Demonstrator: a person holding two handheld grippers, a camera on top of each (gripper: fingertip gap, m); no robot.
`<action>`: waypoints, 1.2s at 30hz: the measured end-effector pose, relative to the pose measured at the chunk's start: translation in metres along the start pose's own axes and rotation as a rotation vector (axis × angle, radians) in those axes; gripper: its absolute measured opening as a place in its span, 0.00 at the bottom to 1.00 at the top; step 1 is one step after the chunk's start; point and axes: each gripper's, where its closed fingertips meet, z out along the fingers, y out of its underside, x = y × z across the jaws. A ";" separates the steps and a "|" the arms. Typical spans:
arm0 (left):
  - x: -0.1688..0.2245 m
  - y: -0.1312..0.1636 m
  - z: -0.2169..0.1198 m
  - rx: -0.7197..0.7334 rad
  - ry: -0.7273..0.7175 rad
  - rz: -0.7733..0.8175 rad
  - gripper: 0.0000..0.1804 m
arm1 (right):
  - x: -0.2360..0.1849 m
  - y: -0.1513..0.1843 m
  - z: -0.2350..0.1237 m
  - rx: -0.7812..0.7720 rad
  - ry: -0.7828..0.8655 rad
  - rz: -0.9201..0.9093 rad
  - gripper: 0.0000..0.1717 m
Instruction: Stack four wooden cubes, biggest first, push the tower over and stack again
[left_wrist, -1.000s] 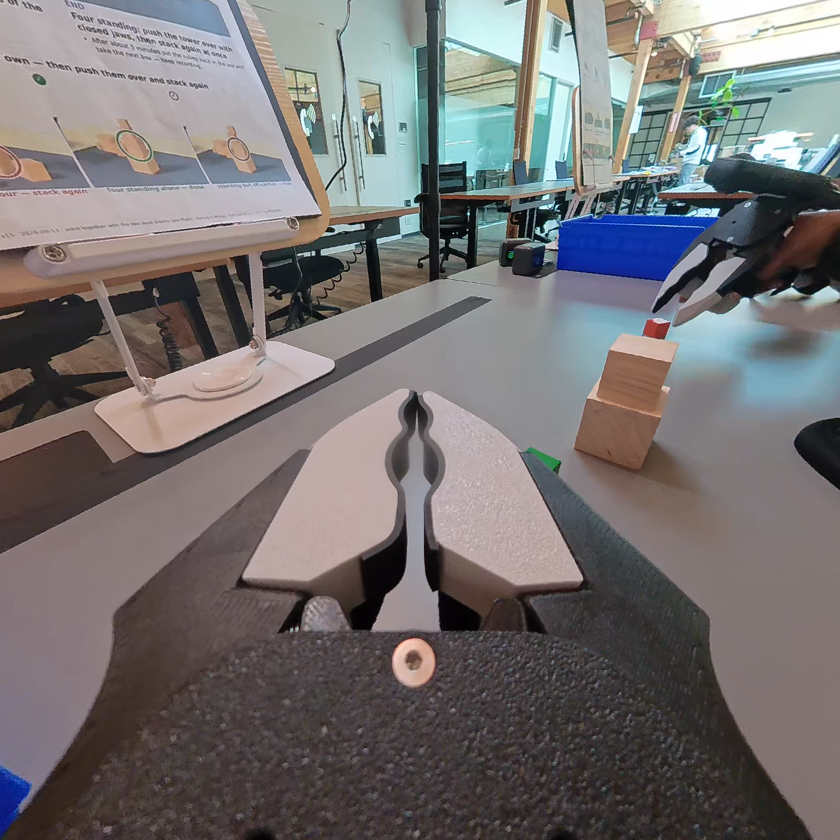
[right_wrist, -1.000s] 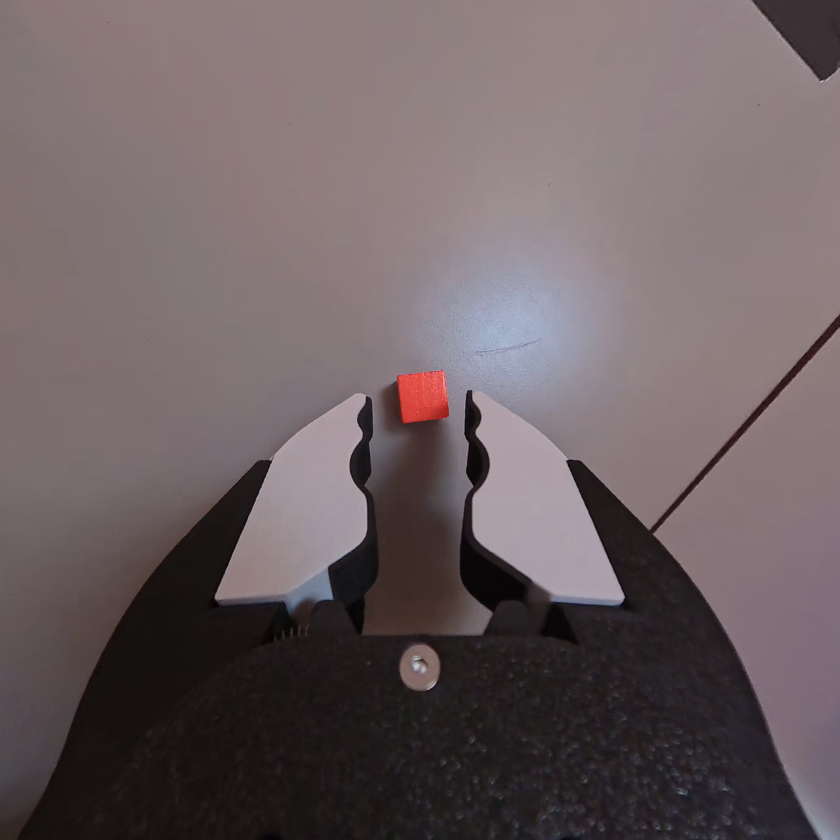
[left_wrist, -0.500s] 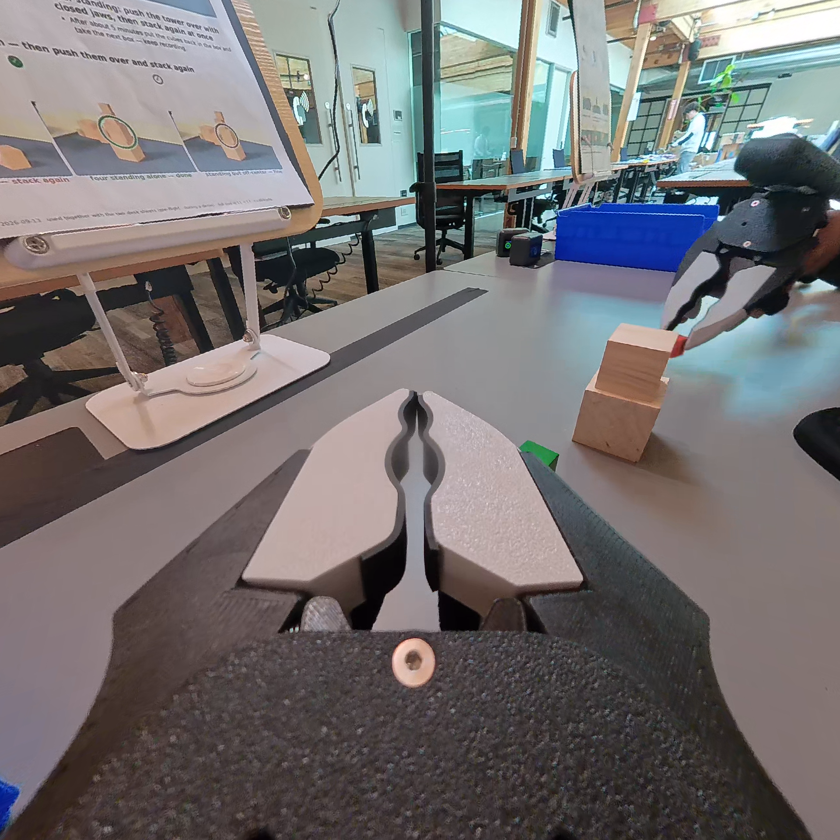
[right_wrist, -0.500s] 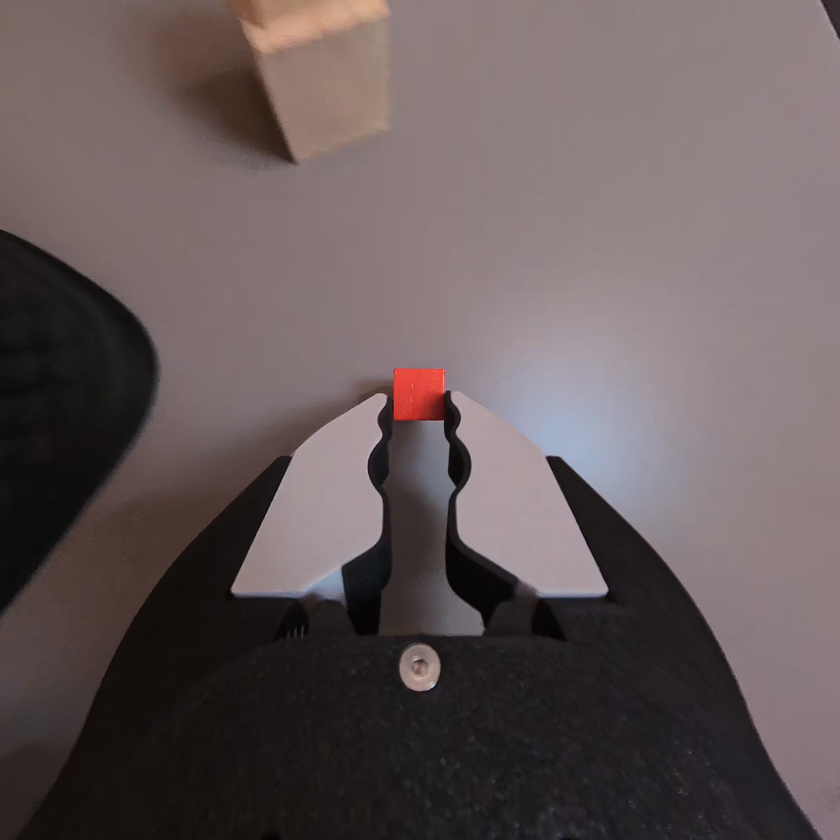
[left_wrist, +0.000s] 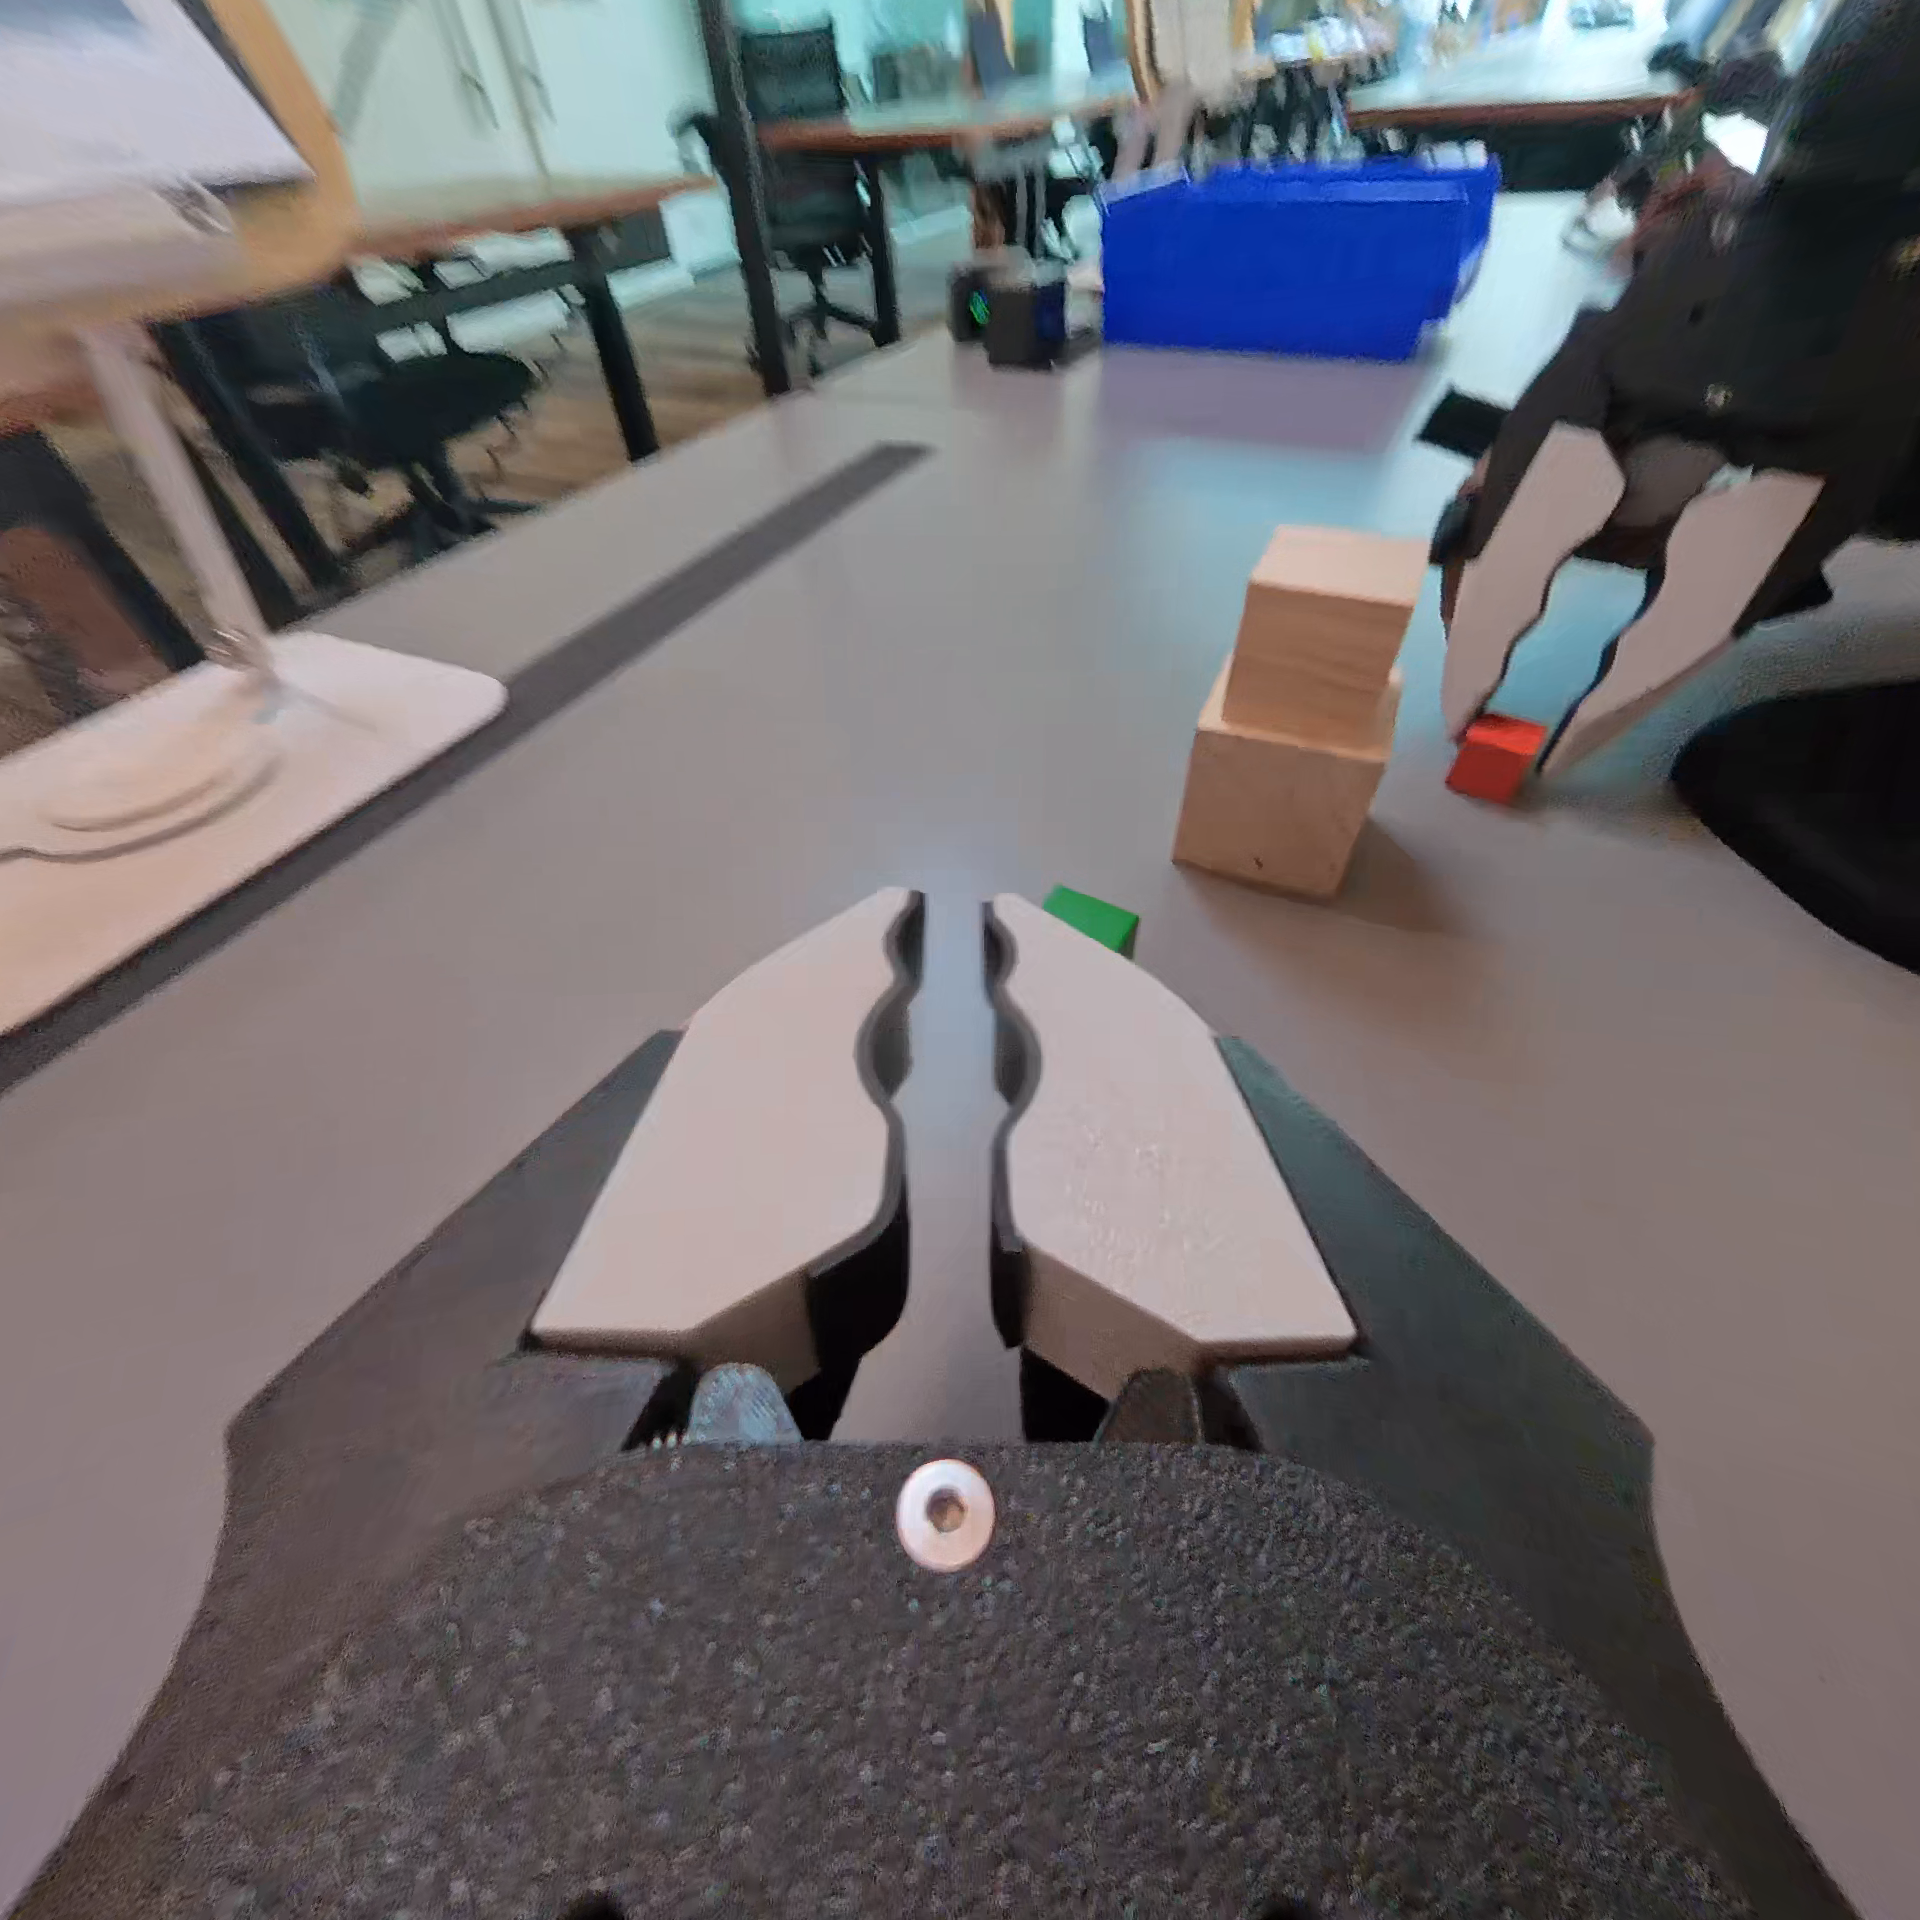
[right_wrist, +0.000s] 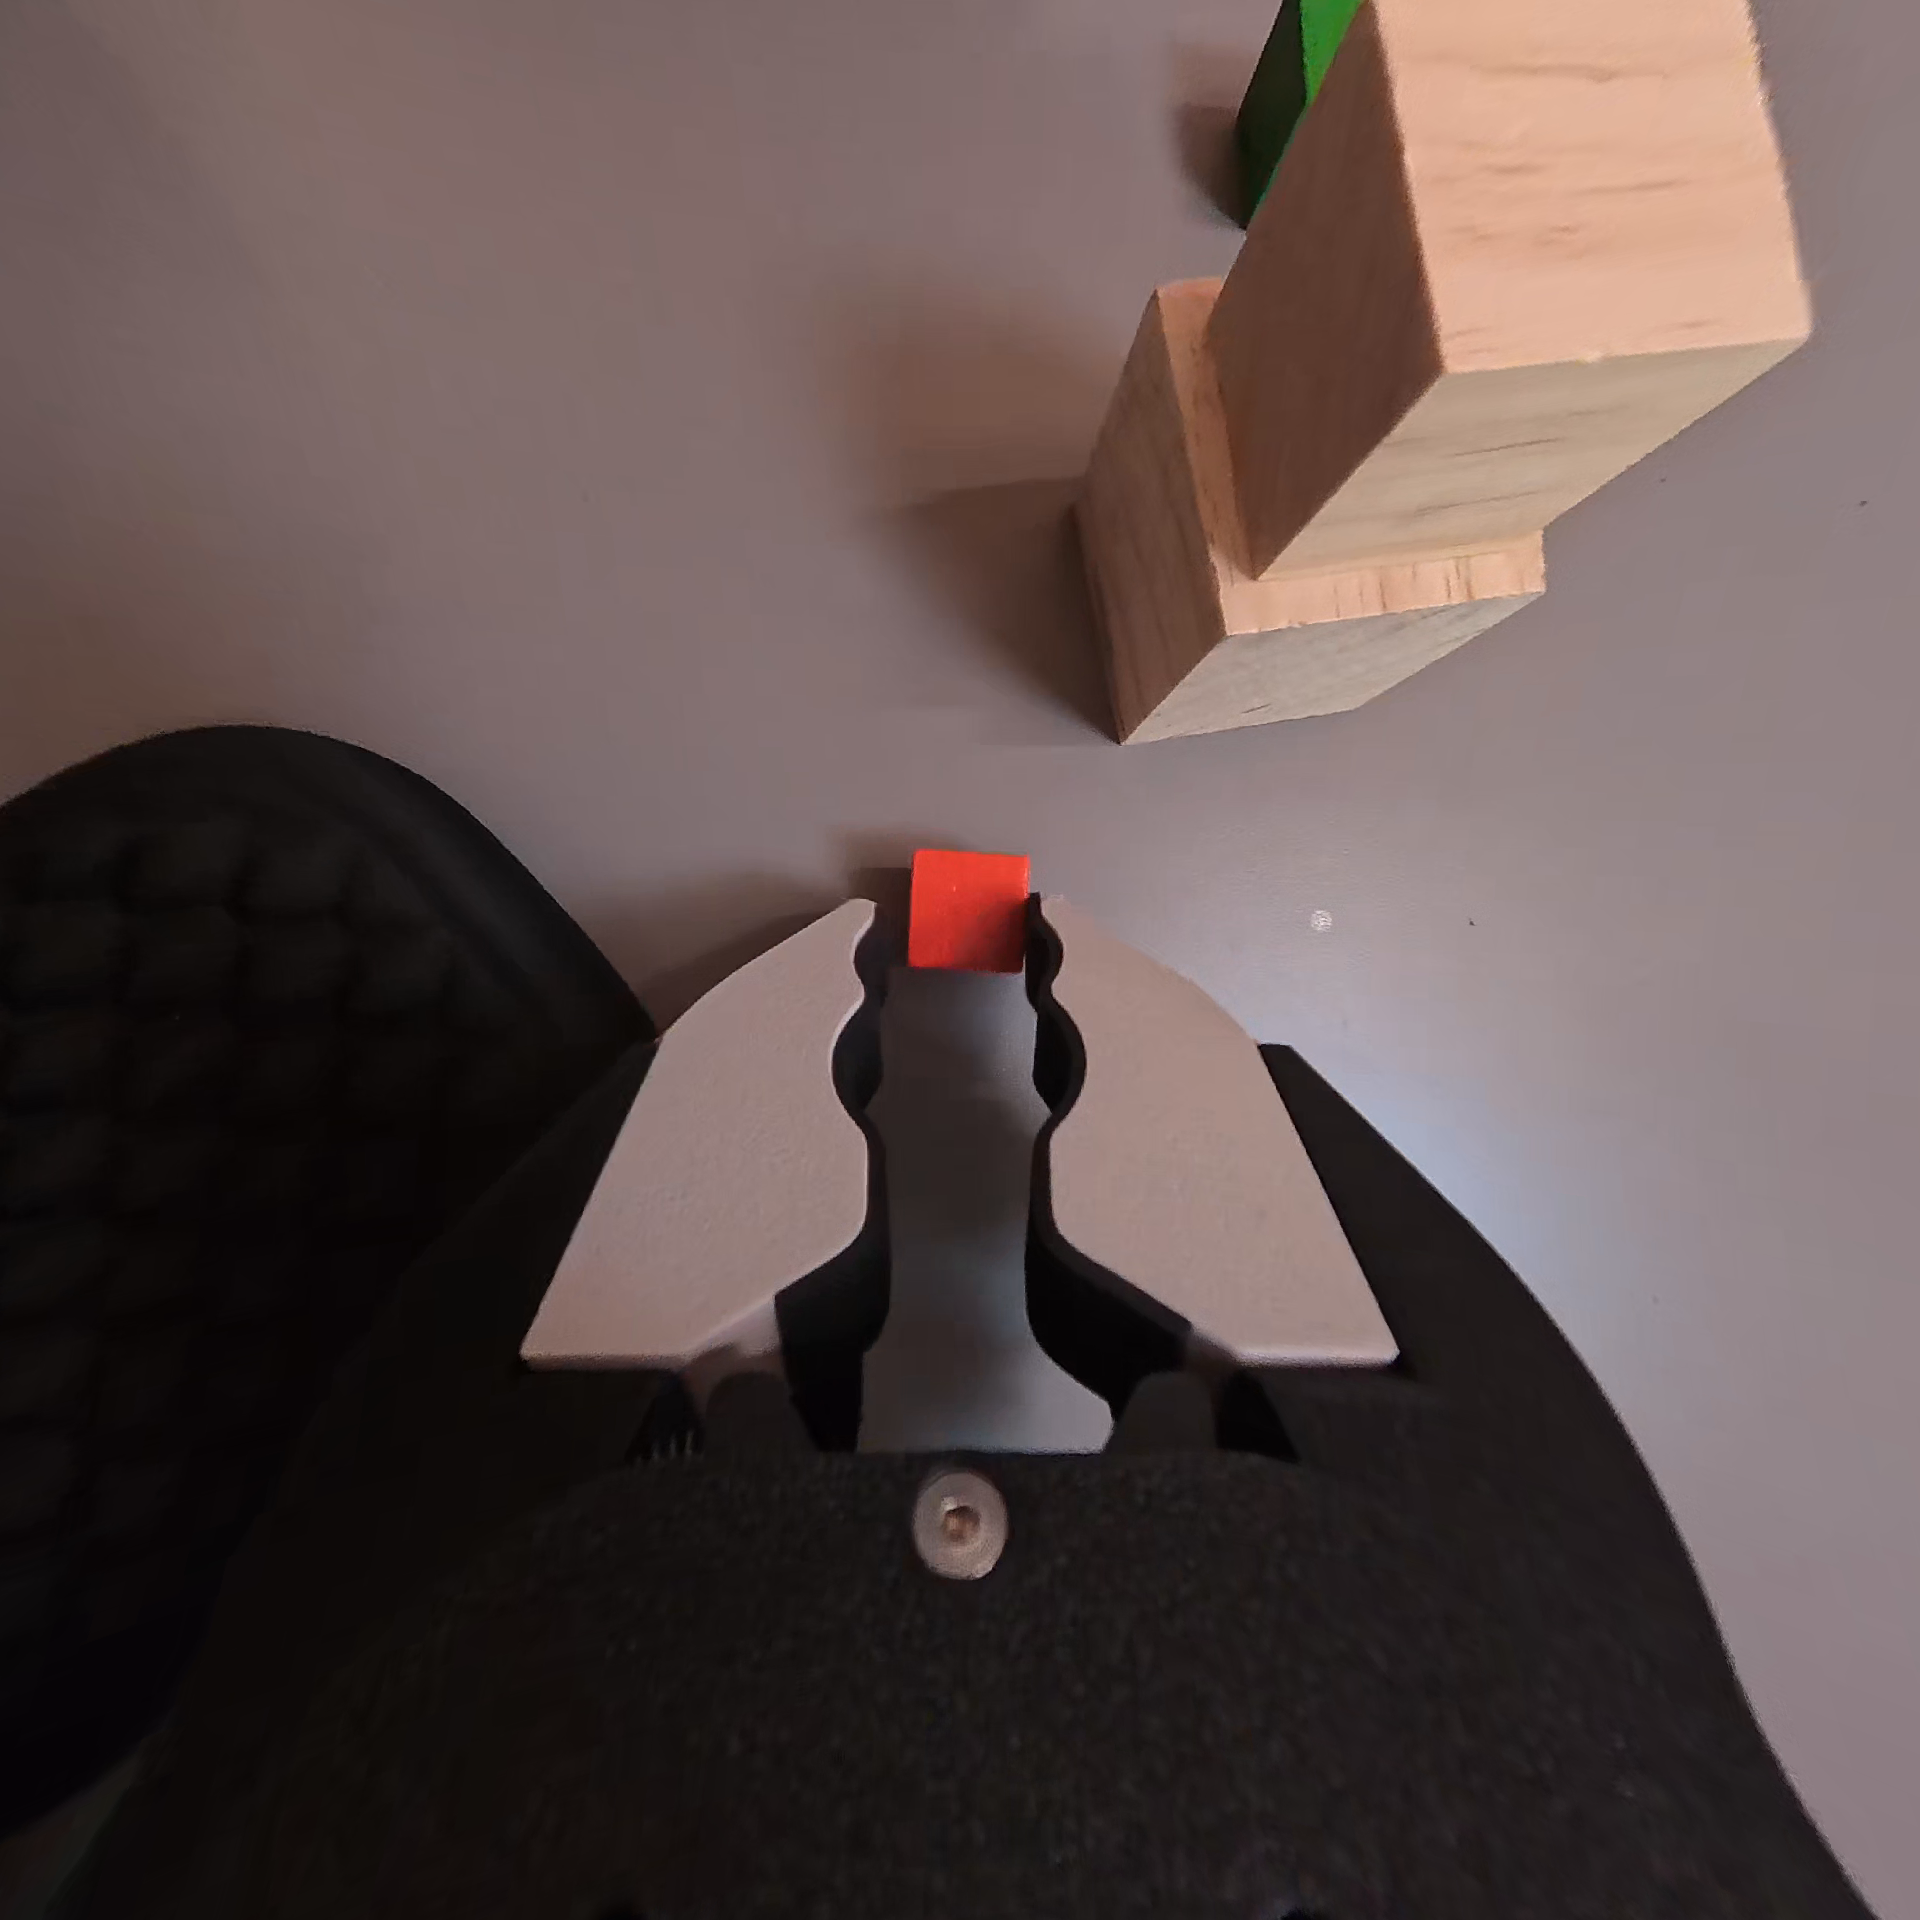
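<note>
One red cube sits on the grey tabletop between the fingertips of the right gripper; the right pad touches it, a sliver of gap shows at the left pad, so the jaws stand open around it. Two wooden blocks are stacked just beside it. One green cube lies by the left gripper, whose jaws are slightly parted and bare. One blue bin stands well behind.

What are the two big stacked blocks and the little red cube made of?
The two pale stacked blocks look like bare unpainted wood: grain lines and tan end faces show. The small red cube is smoothly painted, so its material is hidden, maybe wood too.
</note>
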 end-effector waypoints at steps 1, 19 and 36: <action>0.004 0.006 0.007 -0.046 0.027 -0.002 0.11 | -0.001 -0.002 -0.002 0.012 0.009 0.004 0.15; 0.038 0.003 0.061 -0.303 0.176 0.154 0.15 | -0.004 -0.005 -0.048 0.243 0.140 0.130 0.14; 0.092 -0.055 0.091 -0.370 0.241 0.127 0.15 | -0.002 0.007 -0.052 0.296 0.190 0.178 0.13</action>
